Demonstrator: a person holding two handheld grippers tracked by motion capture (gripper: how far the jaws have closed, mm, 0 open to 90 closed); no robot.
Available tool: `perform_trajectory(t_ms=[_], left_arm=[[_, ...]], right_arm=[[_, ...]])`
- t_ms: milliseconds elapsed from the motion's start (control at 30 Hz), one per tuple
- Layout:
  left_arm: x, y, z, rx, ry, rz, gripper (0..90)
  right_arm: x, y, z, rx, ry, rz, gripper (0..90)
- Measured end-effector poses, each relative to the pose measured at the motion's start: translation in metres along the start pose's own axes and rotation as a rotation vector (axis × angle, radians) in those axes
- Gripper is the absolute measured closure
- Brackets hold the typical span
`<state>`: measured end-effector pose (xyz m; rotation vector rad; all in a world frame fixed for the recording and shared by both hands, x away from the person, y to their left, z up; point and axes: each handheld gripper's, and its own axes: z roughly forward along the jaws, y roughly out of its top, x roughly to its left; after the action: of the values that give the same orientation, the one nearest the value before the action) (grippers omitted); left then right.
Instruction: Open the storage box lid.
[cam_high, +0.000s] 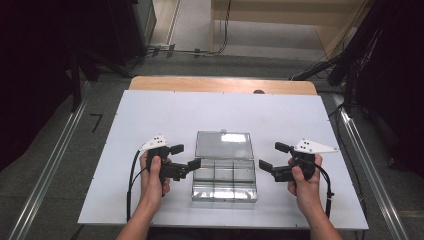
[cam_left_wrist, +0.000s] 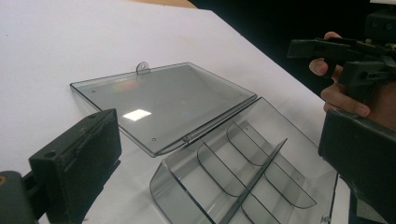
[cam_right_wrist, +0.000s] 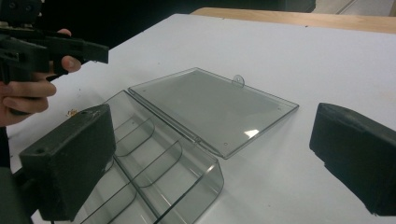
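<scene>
While the white table (cam_high: 150, 120) carries everything, we take the clear plastic box (cam_high: 224, 180) as our landmark: it sits in the middle of the board, nearer to our edge, with its lid (cam_high: 223, 145) folded fully back and lying flat on the far side of the tray. The tray has thin dividers (cam_left_wrist: 254, 175) that make several compartments, and all of them look empty. Our left gripper (cam_high: 186, 157) hovers just beside the left wall of the box, and our right gripper (cam_high: 270, 156) stands near its right wall, a little apart; neither one touches the plastic. We judge that the main risk from here is the lightness of the box: if one jaw pushes on a side wall or on the lid edge without the other hand steadying it, the whole box may slide or turn on the smooth table. The hinge is also thin, so pressing the open lid further down could strain it. A grip on the slippery transparent wall may slip off. On the left gripper the two black pads (cam_left_wrist: 77, 161) stand wide apart with nothing between them. On the right gripper the pads (cam_right_wrist: 70, 161) are also spread as wide as they go, holding nothing.
</scene>
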<state>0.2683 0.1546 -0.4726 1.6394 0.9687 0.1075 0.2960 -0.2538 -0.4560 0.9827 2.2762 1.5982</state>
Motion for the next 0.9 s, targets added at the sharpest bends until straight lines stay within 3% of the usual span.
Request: perform_trajectory(t_ms=[267,900], left_arm=[[0.002,-0.003,-0.015,-0.013,0.012,0.008,0.0],[0.008,-0.018,-0.039,-0.001,0.050,0.014,0.0]], right_arm=[[0.001,-0.004,-0.009,-0.008,0.001,-0.030,0.0],[-0.012,-0.022,-0.043,0.005,-0.085,-0.023,0.0]])
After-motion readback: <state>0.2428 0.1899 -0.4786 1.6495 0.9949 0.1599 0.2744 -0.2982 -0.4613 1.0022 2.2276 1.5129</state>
